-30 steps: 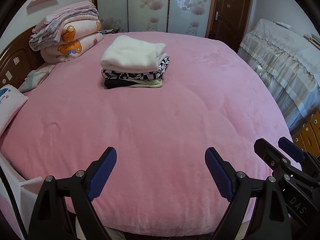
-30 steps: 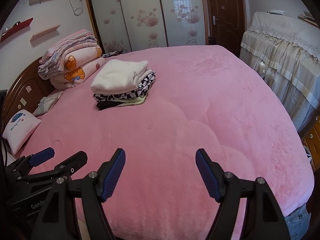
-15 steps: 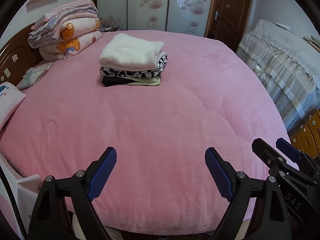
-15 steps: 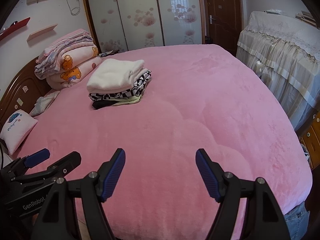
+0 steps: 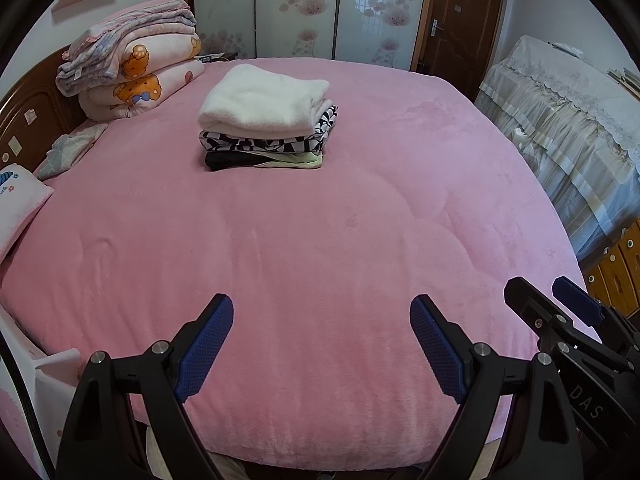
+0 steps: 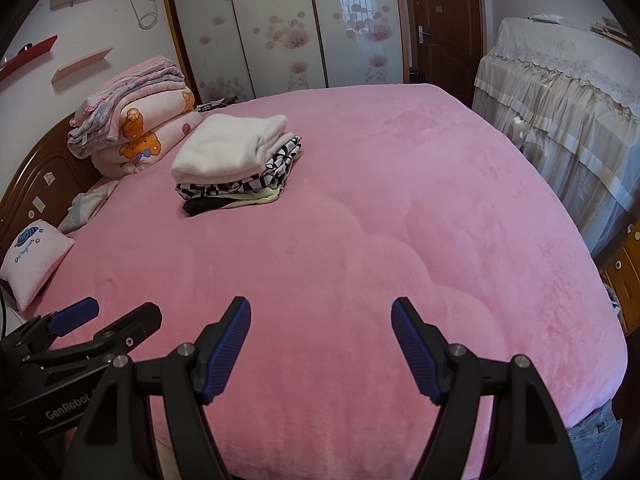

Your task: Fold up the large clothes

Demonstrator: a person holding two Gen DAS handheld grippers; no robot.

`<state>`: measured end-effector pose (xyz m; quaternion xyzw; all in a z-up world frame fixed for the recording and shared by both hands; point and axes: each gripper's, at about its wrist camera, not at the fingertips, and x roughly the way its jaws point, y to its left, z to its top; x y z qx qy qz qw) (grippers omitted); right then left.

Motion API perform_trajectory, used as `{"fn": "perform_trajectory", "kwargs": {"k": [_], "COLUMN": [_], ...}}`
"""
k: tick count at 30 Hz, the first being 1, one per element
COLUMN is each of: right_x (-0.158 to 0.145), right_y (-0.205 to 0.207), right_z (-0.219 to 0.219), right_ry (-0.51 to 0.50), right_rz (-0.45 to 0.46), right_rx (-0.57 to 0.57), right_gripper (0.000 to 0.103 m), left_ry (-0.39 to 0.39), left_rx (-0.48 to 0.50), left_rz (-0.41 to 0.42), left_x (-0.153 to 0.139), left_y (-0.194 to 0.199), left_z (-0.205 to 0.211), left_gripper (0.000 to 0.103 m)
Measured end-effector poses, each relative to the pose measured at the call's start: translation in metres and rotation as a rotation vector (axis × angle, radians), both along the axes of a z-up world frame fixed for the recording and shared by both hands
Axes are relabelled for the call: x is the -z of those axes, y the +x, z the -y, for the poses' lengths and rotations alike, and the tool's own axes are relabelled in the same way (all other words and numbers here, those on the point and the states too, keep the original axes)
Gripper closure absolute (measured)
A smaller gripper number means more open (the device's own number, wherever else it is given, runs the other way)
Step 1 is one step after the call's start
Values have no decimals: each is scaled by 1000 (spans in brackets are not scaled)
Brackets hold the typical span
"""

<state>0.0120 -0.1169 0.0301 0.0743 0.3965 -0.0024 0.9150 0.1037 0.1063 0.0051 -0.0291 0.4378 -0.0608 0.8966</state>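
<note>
A stack of folded clothes lies on the far half of the pink bed cover: a white fluffy piece on top, a black-and-white patterned one under it, black and pale green ones at the bottom. The right wrist view shows the same stack left of centre. My left gripper hangs open over the near edge of the bed, nothing between its blue pads. My right gripper is open and empty too, beside it. Each shows in the other's view: the right gripper and the left gripper.
Folded quilts are piled at the back left by the wooden headboard, with a small pillow nearby. Cloth-covered furniture and wooden drawers line the right side. A wardrobe and a door stand behind the bed.
</note>
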Motion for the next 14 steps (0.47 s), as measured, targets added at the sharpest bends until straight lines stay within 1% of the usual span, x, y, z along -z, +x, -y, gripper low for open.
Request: {"fn": "perform_trajectory", "kwargs": {"k": [14], "right_x": [3], "right_y": [2], "right_z": [0], "right_ry": [0], "right_rz": [-6], "right_rx": [1], "right_gripper": [30], "left_ry": [2], "left_rx": [-1], "left_rz": [-13], "left_x": [3], "left_y": [2], "left_z": [-4], "left_gripper": [14]}}
